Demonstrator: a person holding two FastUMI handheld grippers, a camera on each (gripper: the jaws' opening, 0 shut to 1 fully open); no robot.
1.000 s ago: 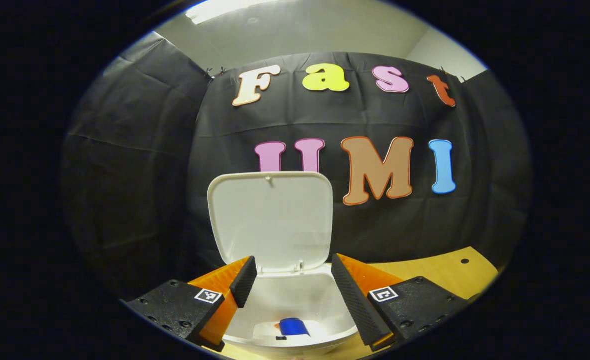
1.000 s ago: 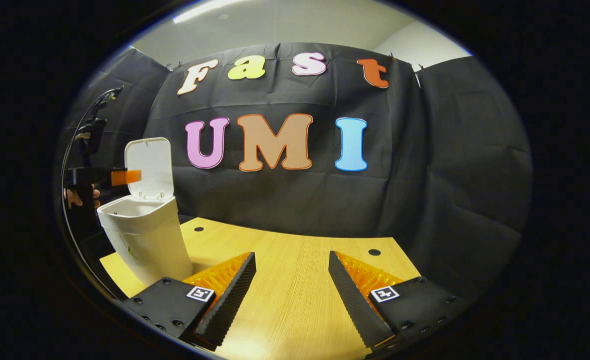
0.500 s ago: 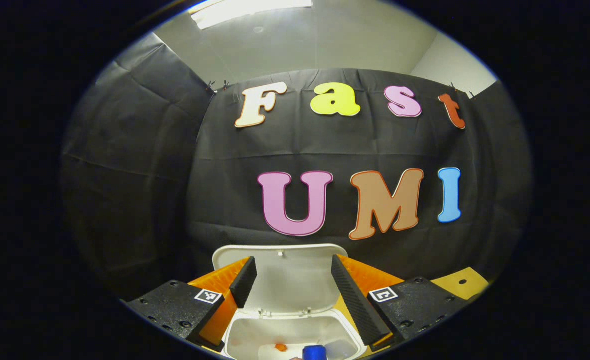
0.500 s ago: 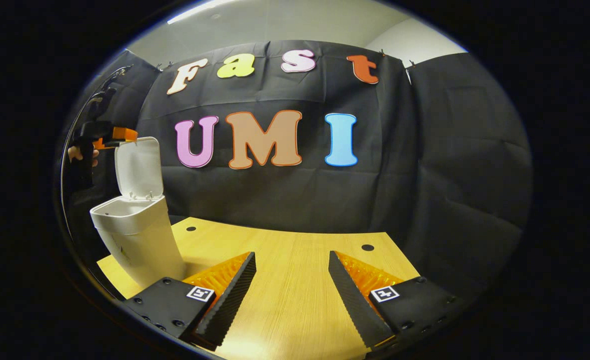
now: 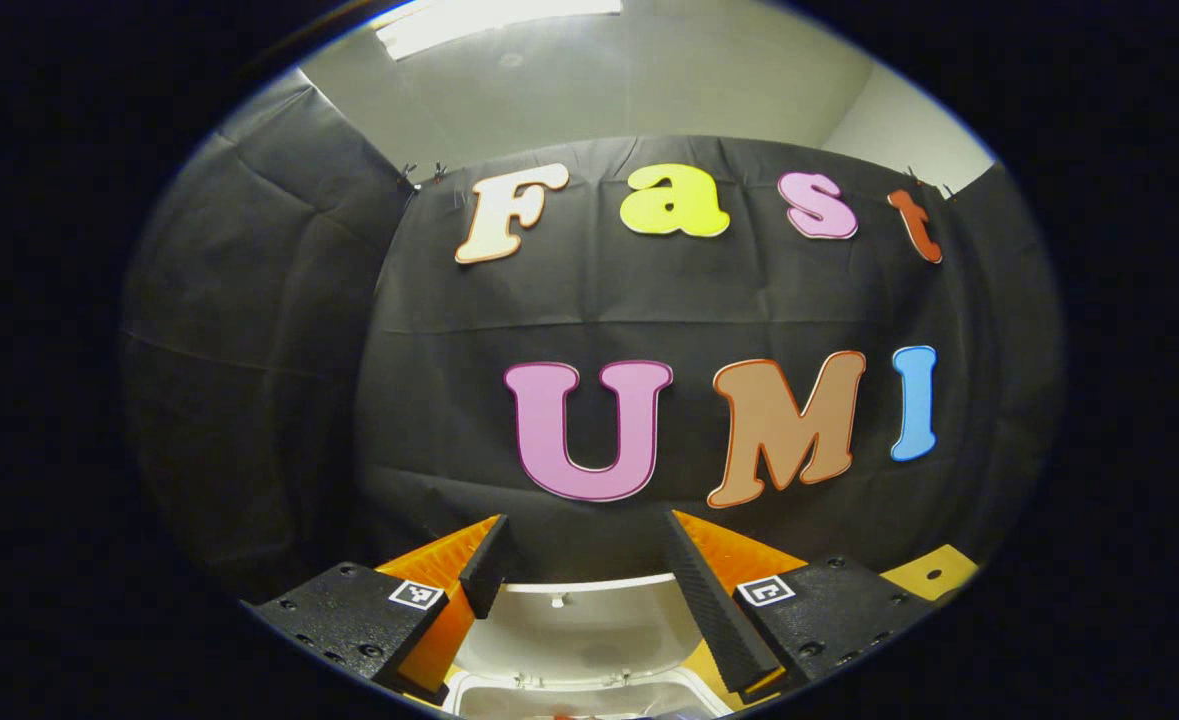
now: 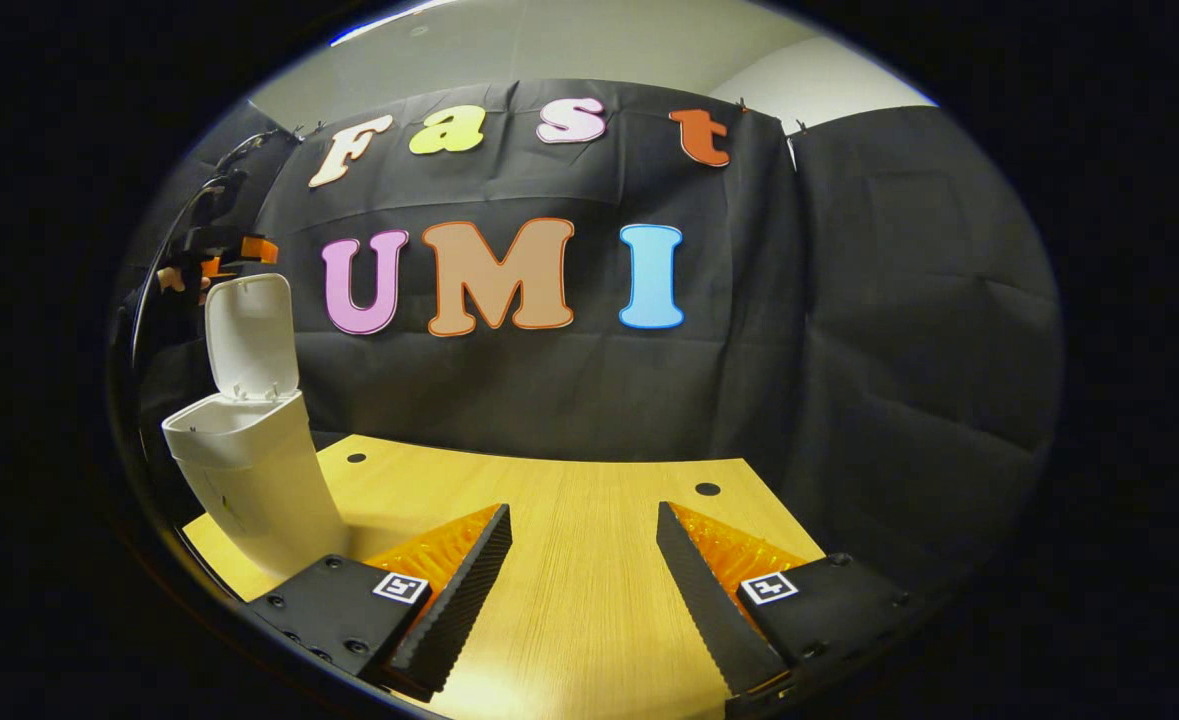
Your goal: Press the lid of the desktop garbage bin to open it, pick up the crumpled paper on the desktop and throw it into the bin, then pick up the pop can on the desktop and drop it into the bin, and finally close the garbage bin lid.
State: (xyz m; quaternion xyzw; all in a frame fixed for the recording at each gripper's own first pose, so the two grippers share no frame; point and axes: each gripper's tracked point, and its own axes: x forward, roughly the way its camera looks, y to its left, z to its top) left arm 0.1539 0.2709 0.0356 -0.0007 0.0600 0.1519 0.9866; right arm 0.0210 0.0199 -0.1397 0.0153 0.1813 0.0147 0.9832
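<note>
The white bin (image 6: pixel 249 480) stands at the table's left end with its lid (image 6: pixel 247 335) upright and open. In the right gripper view, my left gripper (image 6: pixel 244 248) hovers just above the lid's top edge, held by a hand (image 6: pixel 174 280). In the left gripper view, the left gripper (image 5: pixel 582 560) is open with nothing between its fingers; the lid (image 5: pixel 589 625) lies below them, and a strip of the bin's rim (image 5: pixel 589 685) shows at the bottom edge. My right gripper (image 6: pixel 584 560) is open over the bare tabletop, holding nothing.
The wooden table (image 6: pixel 569 500) has round cable holes, two toward the back (image 6: pixel 707 489) (image 6: pixel 356 457). The black cloth wall closes in the back and both sides. A table corner (image 5: pixel 934 572) shows at the right of the left gripper view.
The left gripper has risen from over the bin's mouth to above the lid's top edge, still open. The blue can inside the bin slid out of its view. The right gripper barely shifted.
</note>
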